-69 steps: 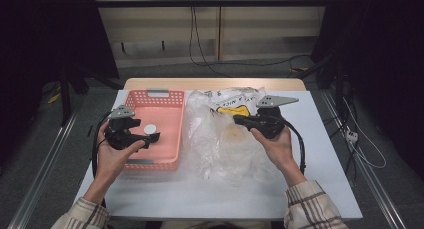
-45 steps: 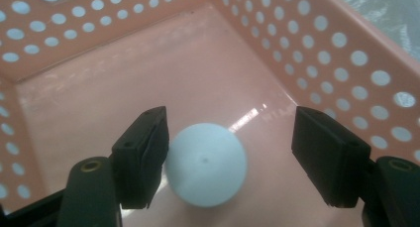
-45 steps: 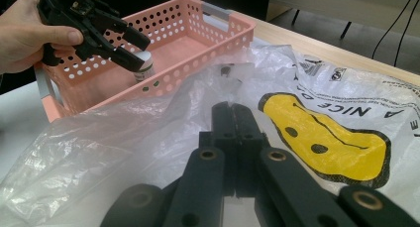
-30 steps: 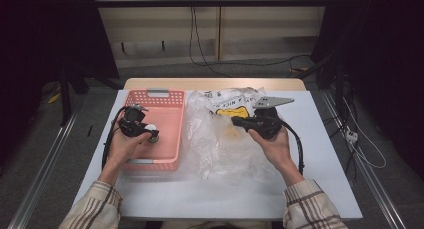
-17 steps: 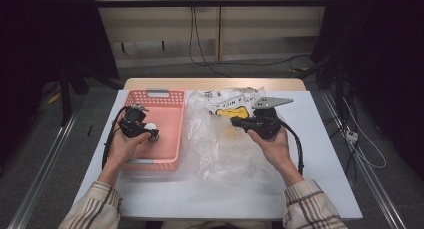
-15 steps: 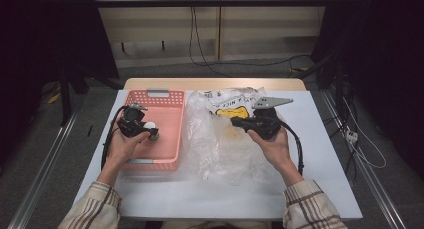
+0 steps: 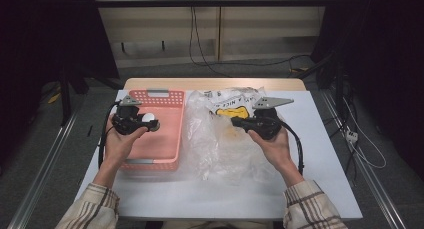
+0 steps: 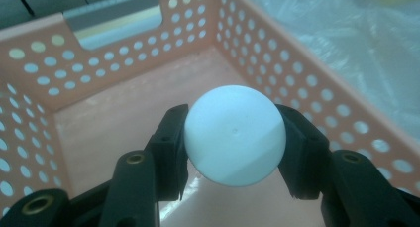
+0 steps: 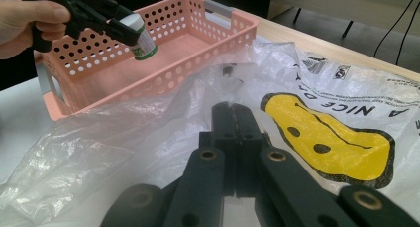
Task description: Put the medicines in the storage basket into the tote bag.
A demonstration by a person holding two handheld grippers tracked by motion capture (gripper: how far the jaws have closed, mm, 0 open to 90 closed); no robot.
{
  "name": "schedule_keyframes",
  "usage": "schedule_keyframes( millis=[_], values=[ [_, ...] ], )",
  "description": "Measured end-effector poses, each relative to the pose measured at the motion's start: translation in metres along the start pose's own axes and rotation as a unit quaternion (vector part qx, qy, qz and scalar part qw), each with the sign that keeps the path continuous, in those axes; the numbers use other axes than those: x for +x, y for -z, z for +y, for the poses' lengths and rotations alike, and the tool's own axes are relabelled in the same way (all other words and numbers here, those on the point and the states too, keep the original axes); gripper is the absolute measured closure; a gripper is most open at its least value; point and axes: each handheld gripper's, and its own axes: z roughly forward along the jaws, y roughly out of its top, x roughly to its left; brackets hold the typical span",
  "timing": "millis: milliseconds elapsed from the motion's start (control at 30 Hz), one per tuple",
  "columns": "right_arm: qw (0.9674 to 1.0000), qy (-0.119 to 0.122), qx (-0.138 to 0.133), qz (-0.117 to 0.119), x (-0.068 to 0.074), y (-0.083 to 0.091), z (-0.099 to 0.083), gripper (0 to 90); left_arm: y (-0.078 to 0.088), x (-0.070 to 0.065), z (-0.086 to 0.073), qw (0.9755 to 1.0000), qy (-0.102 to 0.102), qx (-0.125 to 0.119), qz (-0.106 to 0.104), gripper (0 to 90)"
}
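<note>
Clearly, a small bottle (image 8: 234,136) with a white domed cap and a green-printed label is pinched between the jaws of the left gripper (image 8: 233,142), the pads pressed against either side of the cap. It is held above the open pink perforated basket (image 7: 167,134), over its far half, clear of the floor and walls. Seen from the right gripper view, the bottle (image 9: 141,38) hangs tilted, cap in the jaws and body slanting down toward the basket floor.

The bottle is judged to be light and rigid, probably plastic. Its rounded, smooth cap is likely to be slippery, so a grip set at the widest part of the dome, as here, would be the safest; a hold nearer the crown could let it squirt out. Little fragility is expected, though a drop onto the hard basket floor could make it bounce or roll.

The right gripper (image 9: 233,123) is pressed together, and the thin clear plastic bag (image 7: 220,139) lies under its tips; whether a fold of film is caught cannot be told. The bag, printed with a yellow smiling shape (image 9: 327,138), is soft, crinkled and slack, and is spread beside the basket, touching its right wall.

Both things rest on a white tabletop (image 7: 330,179) with a wooden far edge. Beyond it the room is dim, with cables (image 7: 200,44) trailing across a grey floor.
</note>
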Motion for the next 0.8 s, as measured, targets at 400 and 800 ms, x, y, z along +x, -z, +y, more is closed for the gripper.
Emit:
schedule_keyframes(
  millis=[400, 800],
  values=[
    [1.0, -0.001, -0.002, -0.002, -0.001, 0.001, 0.0, 90.0, 0.015, -0.015, 0.004, 0.9991, -0.006, -0.032, -0.025, 51.1],
    [0.9999, -0.007, -0.006, 0.004, -0.002, 0.001, 0.001, 90.0, 0.034, -0.035, 0.007, 0.9967, -0.032, -0.059, -0.046, 51.2]
  ],
)
